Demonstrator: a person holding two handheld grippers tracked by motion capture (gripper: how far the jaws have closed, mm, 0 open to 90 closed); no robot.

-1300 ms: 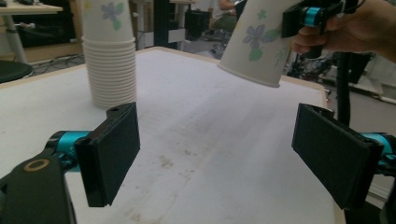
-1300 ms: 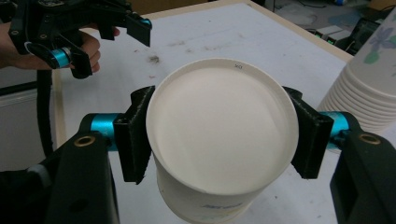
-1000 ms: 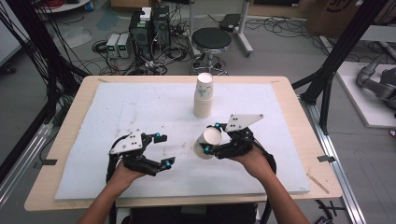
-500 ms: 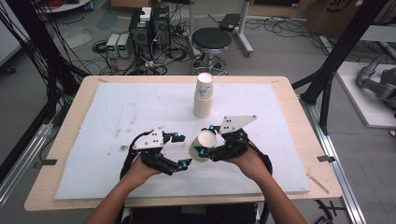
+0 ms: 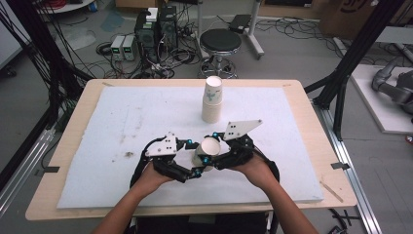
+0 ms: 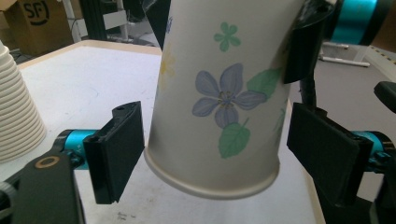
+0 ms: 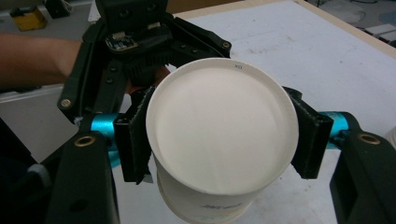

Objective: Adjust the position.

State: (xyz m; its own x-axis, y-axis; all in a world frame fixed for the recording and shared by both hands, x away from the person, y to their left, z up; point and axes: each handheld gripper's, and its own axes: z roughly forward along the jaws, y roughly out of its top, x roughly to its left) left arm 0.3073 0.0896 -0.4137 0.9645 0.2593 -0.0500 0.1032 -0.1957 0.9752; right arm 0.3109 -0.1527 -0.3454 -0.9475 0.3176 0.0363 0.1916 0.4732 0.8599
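A white paper cup (image 5: 206, 149) printed with blue flowers and green leaves (image 6: 219, 93) hangs tilted above the front middle of the table. My right gripper (image 5: 210, 147) is shut on it: in the right gripper view its two pads press the cup's wide end (image 7: 219, 135) from both sides. My left gripper (image 5: 192, 157) is open, and its jaws stand on either side of the cup's narrow end (image 6: 212, 182). The left pad (image 6: 119, 149) is at the cup wall and the right pad (image 6: 327, 158) is just clear of it.
A tall stack of paper cups (image 5: 213, 100) stands upright at the back middle of the white mat (image 5: 122, 122), and it rises at the left edge of the left gripper view (image 6: 16, 107). Behind the table are a black stool (image 5: 221, 41), cables and equipment.
My left gripper has moved right, from the mat's front left to the cup, and its jaws now straddle it. The right gripper has shifted slightly left, still holding the cup.
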